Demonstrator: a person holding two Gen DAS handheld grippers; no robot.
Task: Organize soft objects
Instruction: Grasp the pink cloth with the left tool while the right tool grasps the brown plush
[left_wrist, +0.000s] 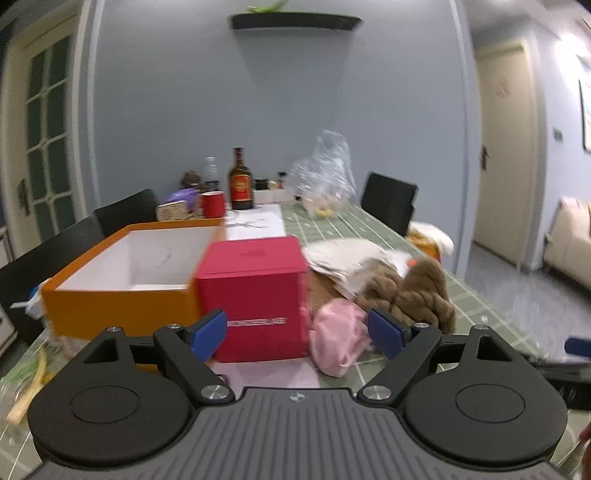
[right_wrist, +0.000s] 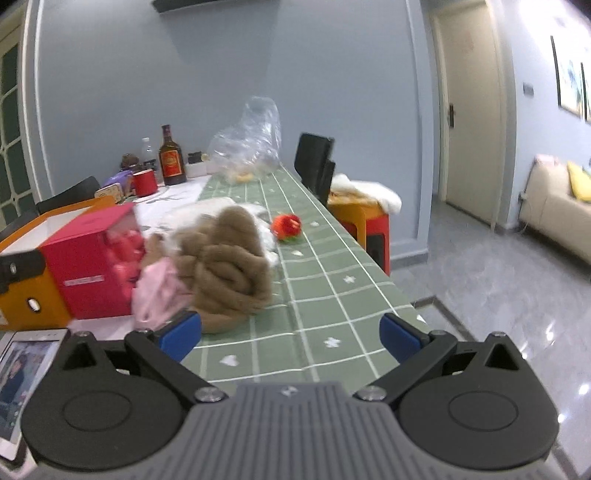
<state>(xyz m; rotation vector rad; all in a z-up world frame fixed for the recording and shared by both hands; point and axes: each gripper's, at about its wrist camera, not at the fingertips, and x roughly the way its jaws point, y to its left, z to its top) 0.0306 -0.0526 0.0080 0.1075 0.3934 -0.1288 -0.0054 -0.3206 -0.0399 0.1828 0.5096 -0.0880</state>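
Table (right_wrist: 325, 295) w/ a green grid cloth carries the soft stuff in a heap near its front edge. Brown knitted bundle (right_wrist: 229, 266) sits in the middle of the heap, a pink fabric piece (right_wrist: 157, 291) pressed against its left side, and white cloth (left_wrist: 347, 258) lies behind and partly under the brown one. Pink piece touches the lower right corner of a red box (left_wrist: 255, 295), which stands upright just right of an open orange box (left_wrist: 122, 280) (white inside, nothing visible in it from the left wrist view). A small red-orange soft item (right_wrist: 286, 227) lies apart on the cloth, right of the heap.

Left claw (left_wrist: 297, 332) is released, blue fingers (left_wrist: 208, 332) spread wide; red box front and pink piece show between them, no contact seen. Right claw (right_wrist: 290, 336) also released, fingers wide apart over bare cloth, its left finger (right_wrist: 181, 334) just in front of the pink piece and brown bundle; touching or not, can't tell (blur).

Far end of table: brown bottle (left_wrist: 241, 182), red mug (left_wrist: 213, 204), crumpled clear plastic bag (left_wrist: 325, 170). Black chairs (left_wrist: 389, 201) flank the table. Phone (right_wrist: 26, 373) w/ lit screen sits at lower left in the right wrist view.
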